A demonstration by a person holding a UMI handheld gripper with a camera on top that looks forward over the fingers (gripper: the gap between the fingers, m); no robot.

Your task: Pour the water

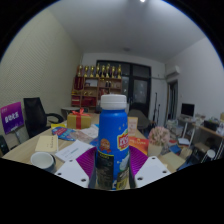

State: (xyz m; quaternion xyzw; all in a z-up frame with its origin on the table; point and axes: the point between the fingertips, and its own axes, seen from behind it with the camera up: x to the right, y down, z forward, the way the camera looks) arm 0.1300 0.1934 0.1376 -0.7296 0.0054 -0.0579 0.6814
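Standing upright between the tool's (112, 168) two fingers: a blue plastic water bottle (113, 140) with a white cap and an orange and white label, rising well above the fingertips and filling the middle of the view. Pressing against both sides of the bottle's lower body, the purple pads (86, 160), with the white fingertips showing at either side below; tool closing on the bottle and gripping it. Bottle's base hidden low between the fingers, so impossible to tell whether resting on the counter (70, 148) or being lifted clear of it.

Lying just behind and around the bottle, a cluttered counter: a round pale lid or cup (43, 160) to one side, a red box (78, 119) further back, papers and colourful packets scattered beyond on the other side. Sitting beside the counter, a black office chair (37, 115). Standing against the far wall, a shelf carrying a row of golden trophies (100, 72).
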